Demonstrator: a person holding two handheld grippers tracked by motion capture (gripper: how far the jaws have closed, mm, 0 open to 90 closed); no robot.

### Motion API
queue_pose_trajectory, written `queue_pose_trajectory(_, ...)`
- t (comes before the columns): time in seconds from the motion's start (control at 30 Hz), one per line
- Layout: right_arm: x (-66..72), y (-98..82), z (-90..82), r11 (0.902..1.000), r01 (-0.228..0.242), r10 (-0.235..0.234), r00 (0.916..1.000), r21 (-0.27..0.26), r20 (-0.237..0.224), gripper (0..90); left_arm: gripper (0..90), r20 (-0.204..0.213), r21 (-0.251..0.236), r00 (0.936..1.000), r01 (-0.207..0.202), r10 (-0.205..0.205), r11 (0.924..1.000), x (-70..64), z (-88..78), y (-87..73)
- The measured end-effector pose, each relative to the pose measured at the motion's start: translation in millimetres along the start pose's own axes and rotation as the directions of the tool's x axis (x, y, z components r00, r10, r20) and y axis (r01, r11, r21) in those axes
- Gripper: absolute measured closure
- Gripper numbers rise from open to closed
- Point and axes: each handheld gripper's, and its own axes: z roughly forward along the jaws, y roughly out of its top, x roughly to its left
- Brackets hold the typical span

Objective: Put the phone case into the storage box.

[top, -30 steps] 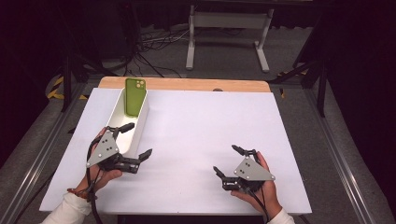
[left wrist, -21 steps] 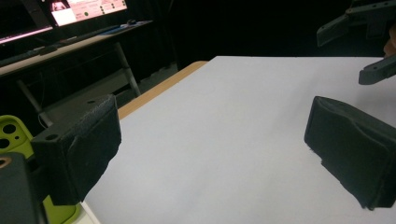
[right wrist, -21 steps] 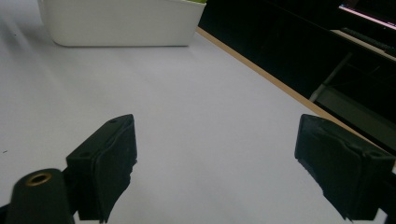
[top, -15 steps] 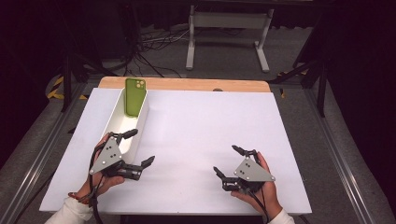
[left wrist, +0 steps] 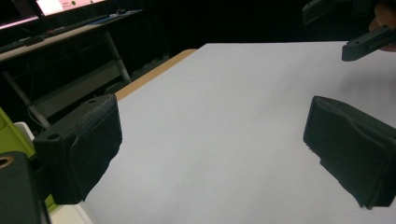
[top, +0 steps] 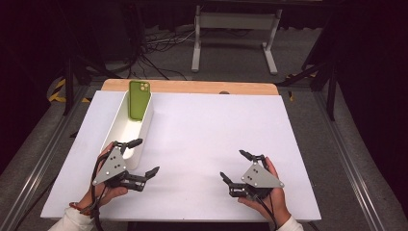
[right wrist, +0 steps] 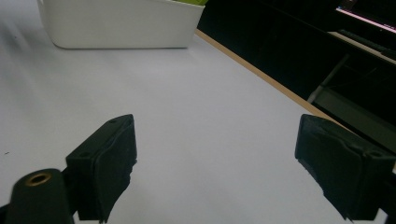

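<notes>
A green phone (top: 138, 100) leans upright in the far end of a long white bin (top: 119, 130) at the table's left. My left gripper (top: 146, 156) stands open just past the bin's near end, one jaw over the bin's corner and the other over bare table. Along its own jaws (left wrist: 212, 154) I see empty white table, with the phone's green edge (left wrist: 10, 131) at the left. My right gripper (top: 233, 165) is open near the front edge at the right, nothing between its jaws (right wrist: 217, 163). The bin (right wrist: 116, 23) lies far off in that view.
The white table top (top: 211, 130) has a wooden strip (top: 192, 86) along its far edge. A metal stand (top: 235, 29) and cables lie on the floor beyond. The other gripper's jaws (left wrist: 364, 37) show at the top right of the left gripper view.
My left gripper has drawn back from over the bin's near end toward the person and slightly right, still open. The right gripper has not moved.
</notes>
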Motion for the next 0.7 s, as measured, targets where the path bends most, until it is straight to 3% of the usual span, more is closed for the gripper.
queue_pose_trajectory(0.37, 0.7, 1.0, -1.3, 1.0, -0.003, 0.003, 1.0, -0.007, 0.005, 13.3, 5.4, -0.003, 0.012, 1.0, 0.005, -0.005, 0.9999, -2.4, -6.1, -6.9)
queue_pose_trajectory(0.43, 1.5, 1.0, -2.1, 1.0, 0.004, -0.004, 0.9999, -0.006, 0.01, 13.2, 5.4, 0.003, 0.005, 0.9997, 0.023, -0.023, 0.9997, -3.5, -6.5, -8.3)
queue_pose_trajectory(0.57, 2.2, 0.0, -4.0, 1.0, 0.005, -0.005, 0.9999, -0.005, 0.013, 12.9, 5.4, 0.002, 0.02, 1.0, 0.007, -0.007, 0.9998, -6.1, -7.8, -11.6)
queue_pose_trajectory(0.7, 1.8, -0.6, -6.6, 1.0, -0.002, 0.002, 0.9999, -0.004, 0.017, 12.2, 5.5, 0.009, 0.022, 0.9993, 0.037, -0.038, 0.9991, -9.8, -8.0, -17.5)
